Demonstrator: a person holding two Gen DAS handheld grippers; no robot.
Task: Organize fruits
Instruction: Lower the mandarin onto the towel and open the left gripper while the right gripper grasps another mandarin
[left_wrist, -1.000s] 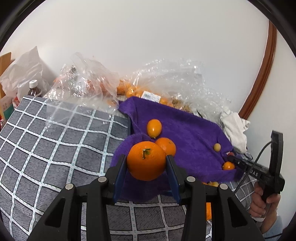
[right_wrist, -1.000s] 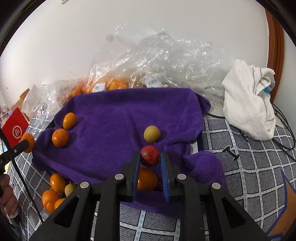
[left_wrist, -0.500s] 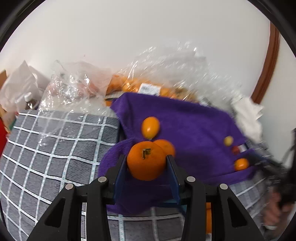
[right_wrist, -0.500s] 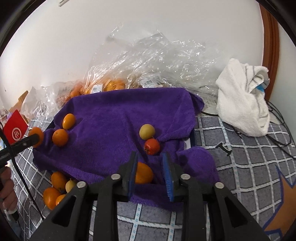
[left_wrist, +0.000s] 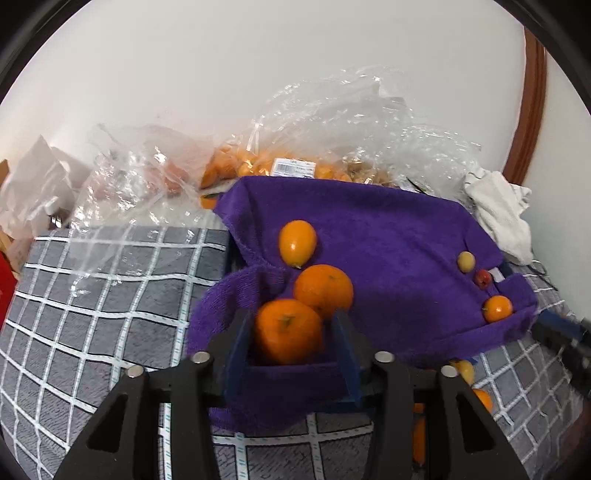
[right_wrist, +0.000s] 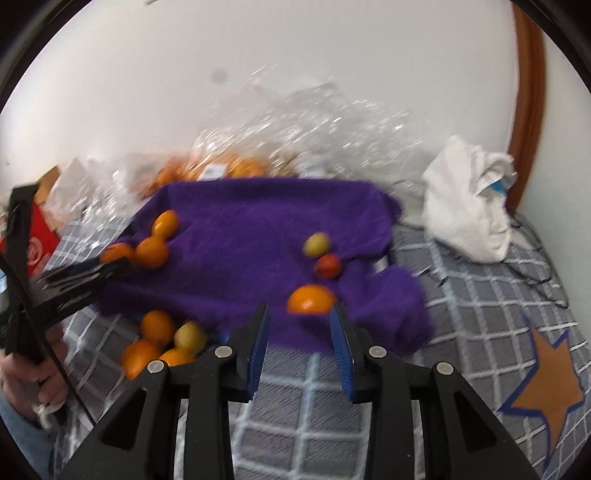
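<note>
In the left wrist view my left gripper (left_wrist: 290, 334) is open around an orange (left_wrist: 288, 330) that rests on the purple towel (left_wrist: 388, 229), touching a second orange (left_wrist: 323, 288) below an oval orange fruit (left_wrist: 297, 242). At the towel's right lie a yellow fruit (left_wrist: 466, 261), a small red fruit (left_wrist: 482, 277) and a small orange (left_wrist: 498, 308). In the right wrist view my right gripper (right_wrist: 300, 325) is open and empty, just short of that small orange (right_wrist: 312, 300), with the red fruit (right_wrist: 328, 266) and yellow fruit (right_wrist: 316, 244) beyond.
Several fruits (right_wrist: 162, 341) lie on the grey checked cloth (left_wrist: 92, 288) in front of the towel. Clear plastic bags (left_wrist: 332, 140) holding oranges stand against the wall. A white cloth (right_wrist: 469, 218) lies at the right, a red packet (right_wrist: 40, 240) at the left.
My left gripper opened and let the orange down onto the towel beside the other one. My right gripper released the red fruit, opened wider and drew back.
</note>
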